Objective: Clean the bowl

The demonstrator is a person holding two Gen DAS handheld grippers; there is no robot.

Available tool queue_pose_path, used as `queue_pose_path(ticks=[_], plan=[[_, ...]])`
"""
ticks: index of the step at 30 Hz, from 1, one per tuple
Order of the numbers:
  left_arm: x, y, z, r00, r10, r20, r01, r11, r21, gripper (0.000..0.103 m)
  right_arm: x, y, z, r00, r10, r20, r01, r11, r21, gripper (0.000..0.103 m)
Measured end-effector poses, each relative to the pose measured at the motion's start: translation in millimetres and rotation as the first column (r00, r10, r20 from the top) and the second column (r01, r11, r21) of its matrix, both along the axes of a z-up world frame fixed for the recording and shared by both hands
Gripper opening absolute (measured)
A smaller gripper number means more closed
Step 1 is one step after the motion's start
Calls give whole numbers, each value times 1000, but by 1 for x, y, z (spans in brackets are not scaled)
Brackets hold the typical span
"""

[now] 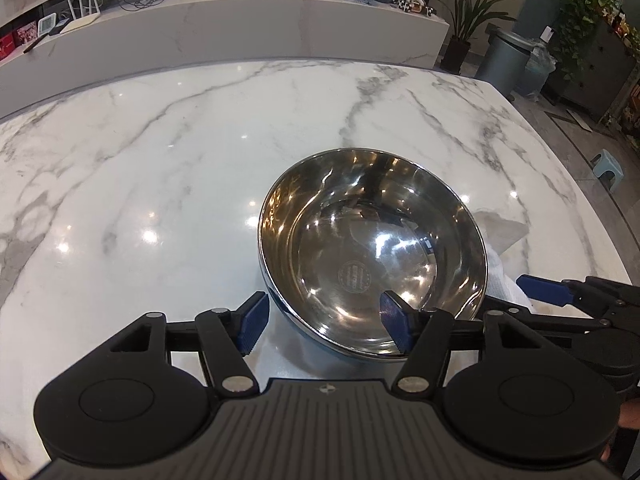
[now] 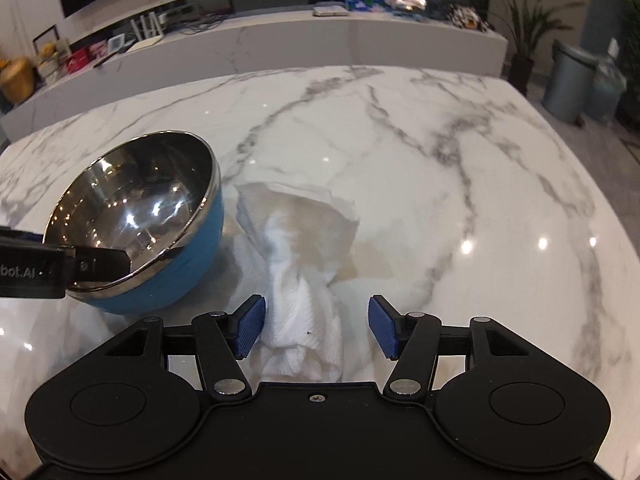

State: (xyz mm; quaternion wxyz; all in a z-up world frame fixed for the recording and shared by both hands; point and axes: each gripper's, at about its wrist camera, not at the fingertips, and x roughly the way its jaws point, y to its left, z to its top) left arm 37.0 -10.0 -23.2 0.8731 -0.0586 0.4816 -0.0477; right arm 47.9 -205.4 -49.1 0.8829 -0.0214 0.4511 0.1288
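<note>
The bowl (image 1: pixel 372 248), steel inside and blue outside (image 2: pixel 168 276), sits tilted on the marble table. My left gripper (image 1: pixel 324 328) is open and straddles the bowl's near rim: one pad is inside the bowl, the other outside its wall, and they do not squeeze it. One of its fingers (image 2: pixel 104 260) shows inside the bowl in the right wrist view. A crumpled white cloth (image 2: pixel 304 320) lies on the table just right of the bowl. My right gripper (image 2: pixel 317 326) is open over the cloth's near end, which lies between the pads without being pinched. One of its fingers (image 1: pixel 544 290) shows at the right.
The white marble table (image 1: pixel 160 160) stretches far ahead and to the left. Faint brownish stains mark the cloth's far end (image 2: pixel 320 216). A long counter (image 1: pixel 240 28) with small items stands behind. Grey bins (image 1: pixel 502 56), plants and a small stool (image 1: pixel 610 164) are on the floor to the right.
</note>
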Motion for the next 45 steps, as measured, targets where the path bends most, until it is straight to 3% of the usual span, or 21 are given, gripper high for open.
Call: queue_pose_path(ticks=[4, 8, 15, 30, 39, 45], plan=[[0, -1, 0, 1000, -2, -1, 2, 1000, -4, 60, 1, 2, -2, 1000, -28, 3, 28, 1000, -2, 52], [0, 0, -1, 1000, 2, -1, -2, 1000, -5, 60, 1, 6, -3, 1000, -23, -8, 23, 1000, 9, 35], [0, -2, -1, 1000, 1, 2, -1, 1000, 6, 60, -3, 13, -3, 1000, -14, 1, 14, 1000, 17, 17], [1, -3, -1, 1000, 0, 2, 0, 1000, 11, 60, -15, 24, 24, 992, 67, 104, -71, 997, 36, 16], [1, -3, -1, 1000, -4, 0, 4, 1000, 9, 60, -16, 38, 7, 991, 132, 37, -131, 991, -11, 16], [2, -2, -1, 1000, -7, 1, 7, 1000, 10, 60, -16, 34, 16, 990, 123, 66, -124, 992, 10, 15]])
